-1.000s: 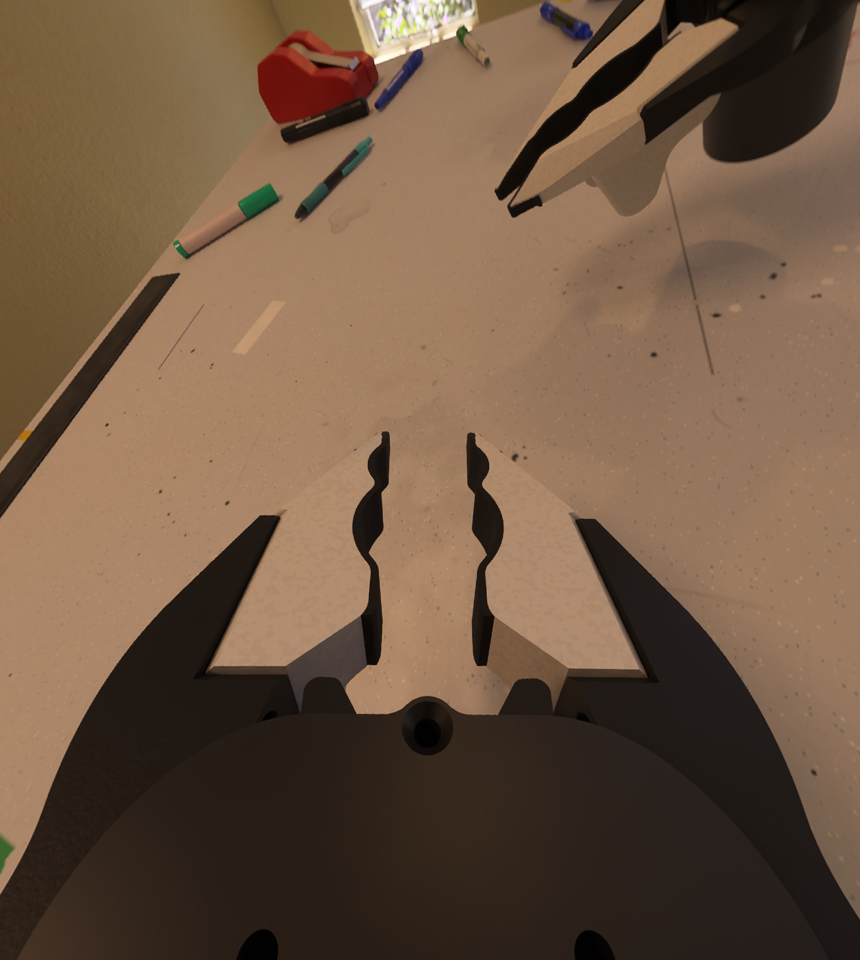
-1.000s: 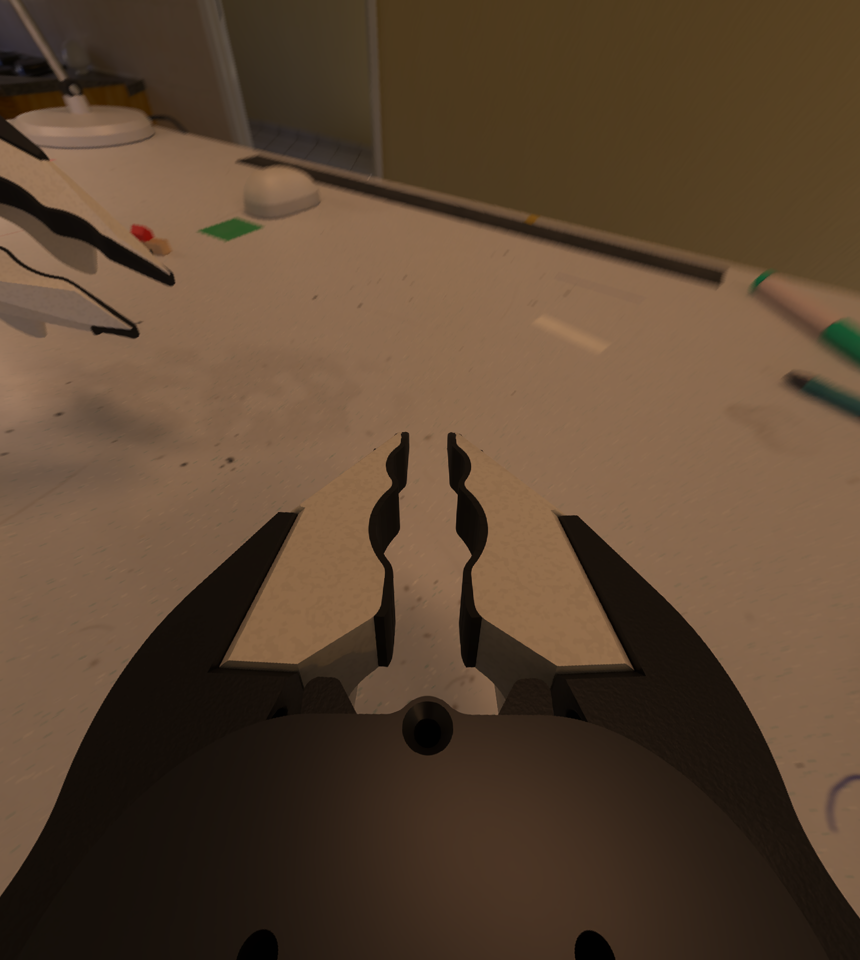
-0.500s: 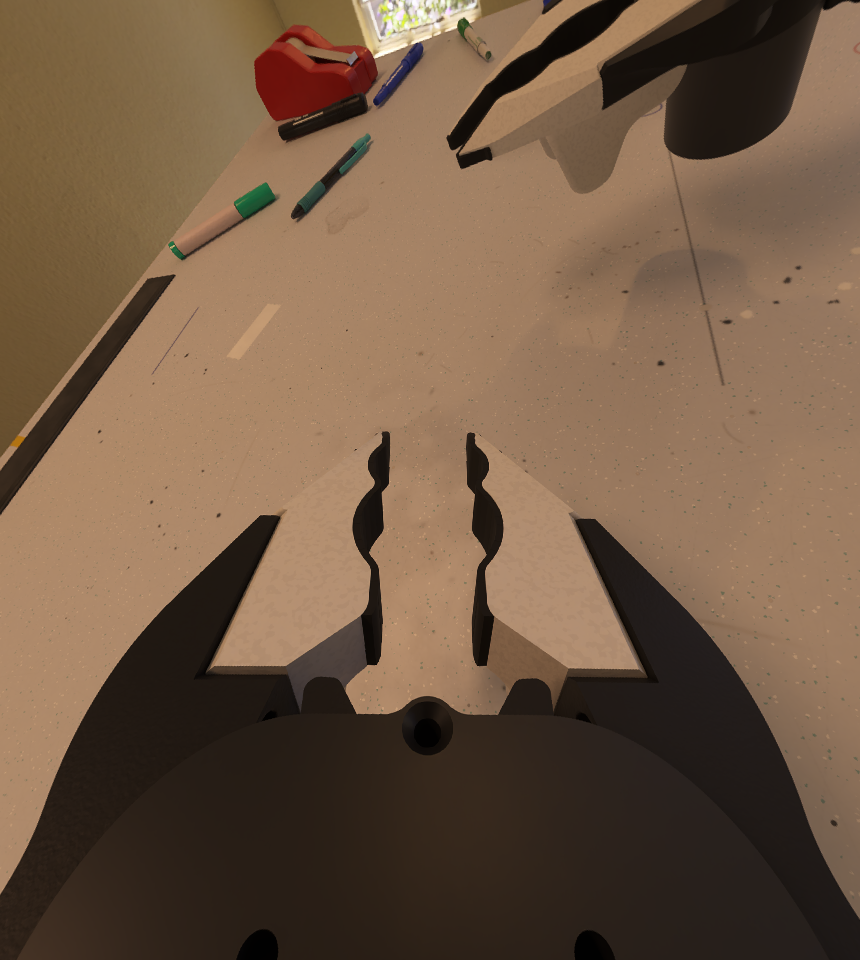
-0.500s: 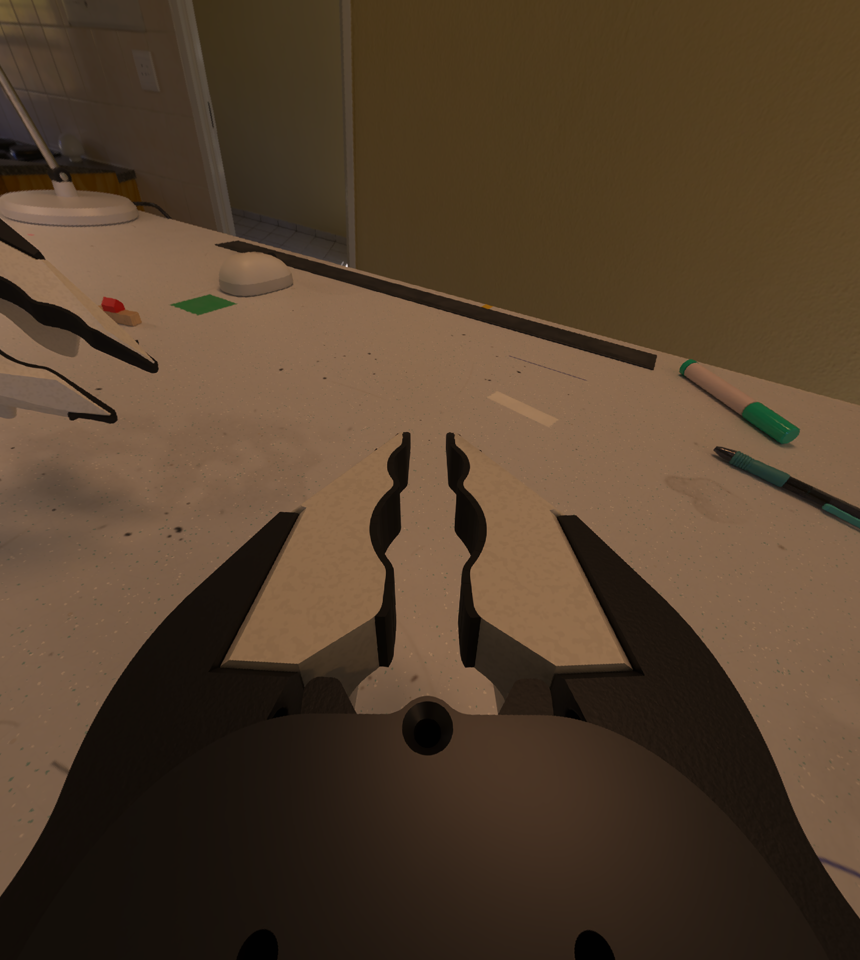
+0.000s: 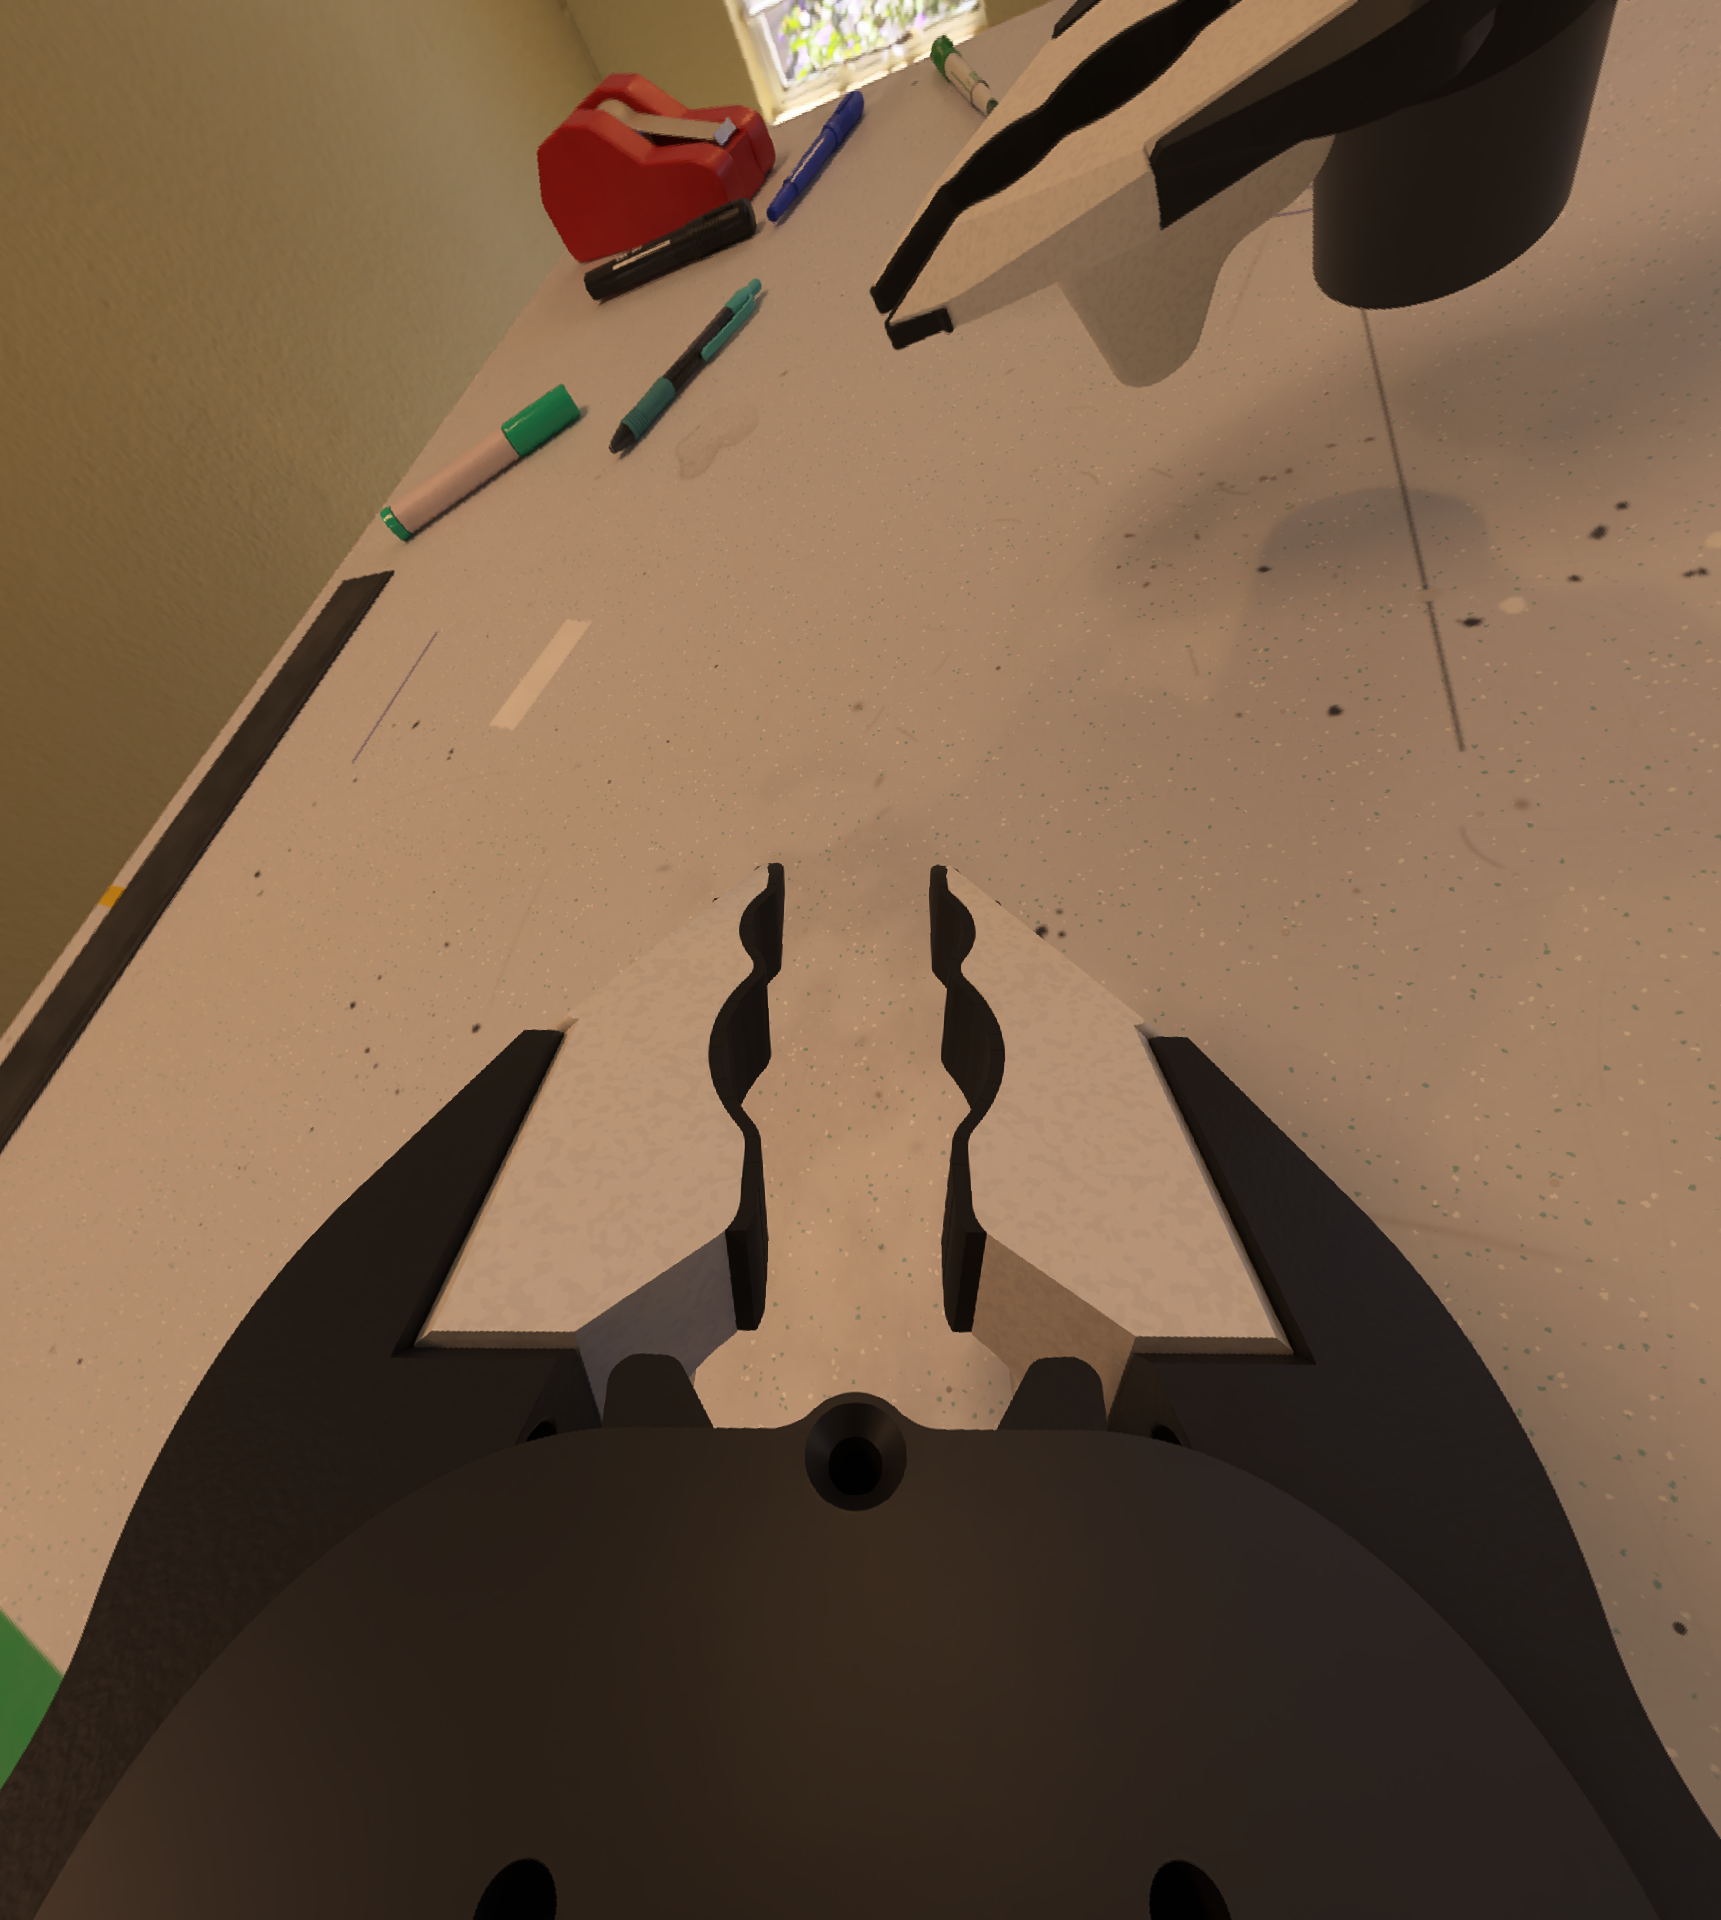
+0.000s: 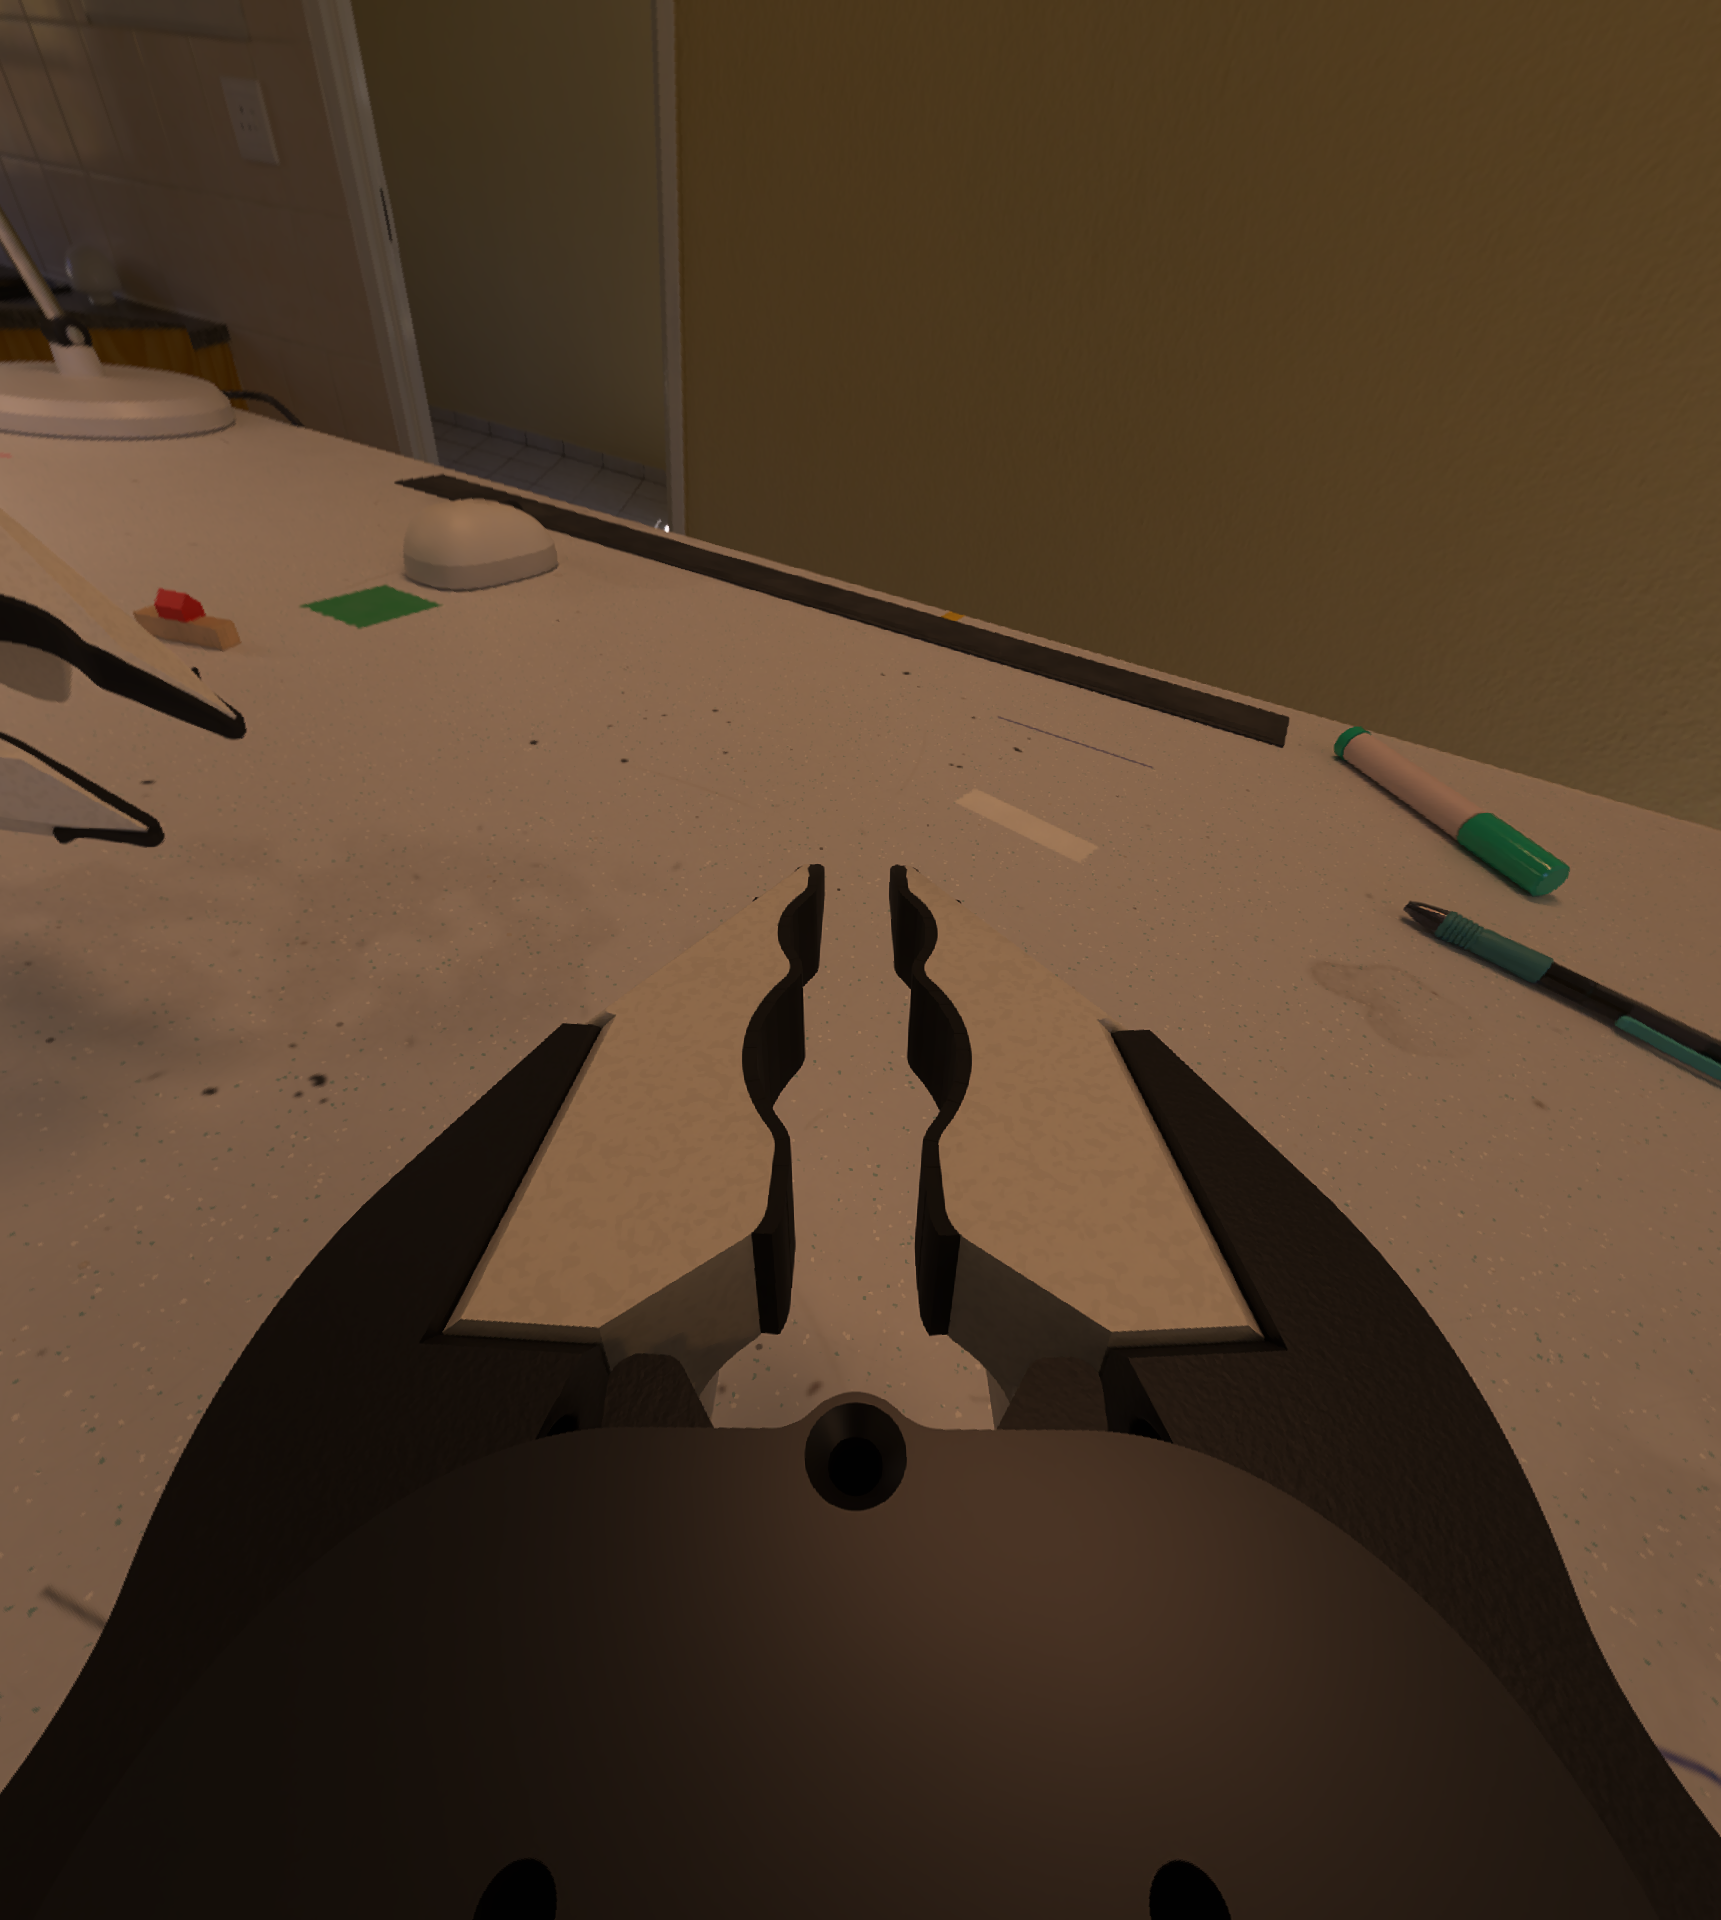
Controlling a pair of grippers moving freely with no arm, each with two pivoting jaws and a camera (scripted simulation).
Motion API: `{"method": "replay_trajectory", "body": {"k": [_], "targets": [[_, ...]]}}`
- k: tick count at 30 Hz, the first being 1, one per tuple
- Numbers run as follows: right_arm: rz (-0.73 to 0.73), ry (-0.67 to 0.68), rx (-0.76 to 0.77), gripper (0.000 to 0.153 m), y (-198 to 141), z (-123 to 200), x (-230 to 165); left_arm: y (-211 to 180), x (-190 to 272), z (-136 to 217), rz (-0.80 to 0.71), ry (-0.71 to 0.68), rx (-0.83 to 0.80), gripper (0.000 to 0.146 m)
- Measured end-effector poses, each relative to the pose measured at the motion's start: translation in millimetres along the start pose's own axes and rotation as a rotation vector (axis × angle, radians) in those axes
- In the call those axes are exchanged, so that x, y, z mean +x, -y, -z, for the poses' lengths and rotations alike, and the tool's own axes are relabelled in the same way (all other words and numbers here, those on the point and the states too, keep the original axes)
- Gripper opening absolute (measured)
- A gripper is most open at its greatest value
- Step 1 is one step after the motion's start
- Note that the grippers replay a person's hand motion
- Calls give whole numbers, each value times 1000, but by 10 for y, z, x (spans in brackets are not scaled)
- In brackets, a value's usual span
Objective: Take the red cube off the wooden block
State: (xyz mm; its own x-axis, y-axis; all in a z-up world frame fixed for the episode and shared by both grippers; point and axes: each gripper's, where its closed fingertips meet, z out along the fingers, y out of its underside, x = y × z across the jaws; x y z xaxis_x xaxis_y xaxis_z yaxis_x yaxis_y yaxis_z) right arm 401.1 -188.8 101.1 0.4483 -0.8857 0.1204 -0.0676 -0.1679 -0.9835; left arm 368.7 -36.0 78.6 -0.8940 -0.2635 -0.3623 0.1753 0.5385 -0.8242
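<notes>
The small red cube (image 6: 175, 602) sits on a low wooden block (image 6: 201, 630) far off at the left of the right wrist view, beside a green patch (image 6: 370, 606). Neither shows in the left wrist view. My right gripper (image 6: 856, 878) is open with a narrow gap and empty, above the bare table, well short of the cube. My left gripper (image 5: 856, 883) is open and empty, low over the table. It also shows at the left of the right wrist view (image 6: 191, 779), between me and the cube. The right gripper hangs at the top right of the left wrist view (image 5: 913, 312).
A white dome (image 6: 477, 545) and a lamp base (image 6: 82, 400) stand beyond the cube. A green-capped marker (image 6: 1448, 810) and a teal pen (image 6: 1604, 1003) lie at the right. A red tape dispenser (image 5: 648, 166), a black marker (image 5: 669, 249) and a black edge strip (image 6: 887, 613) are along the wall side.
The right wrist view has tilted up and turned, so the cube and block sit lower and farther left in it. The right gripper shifted left in the left wrist view. Both grippers' openings are unchanged.
</notes>
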Motion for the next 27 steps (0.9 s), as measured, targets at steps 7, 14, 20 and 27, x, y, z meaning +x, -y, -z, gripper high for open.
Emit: {"method": "replay_trajectory", "body": {"k": [7, 14, 20, 27], "targets": [[-51, -20, 33, 12, 32, 49, 83, -41, 79, -30, 26, -29, -7, 28], [-28, -16, 7, 11, -2, 15, 60, -112, 182, -64, 10, -57, -28, 28], [-13, -3, -12, 11, -30, -11, 29, -152, 188, -59, -6, -56, -44, 28], [8, 2, -27, 10, -48, -28, 3, -140, 174, -39, -3, -49, -38, 27]]}}
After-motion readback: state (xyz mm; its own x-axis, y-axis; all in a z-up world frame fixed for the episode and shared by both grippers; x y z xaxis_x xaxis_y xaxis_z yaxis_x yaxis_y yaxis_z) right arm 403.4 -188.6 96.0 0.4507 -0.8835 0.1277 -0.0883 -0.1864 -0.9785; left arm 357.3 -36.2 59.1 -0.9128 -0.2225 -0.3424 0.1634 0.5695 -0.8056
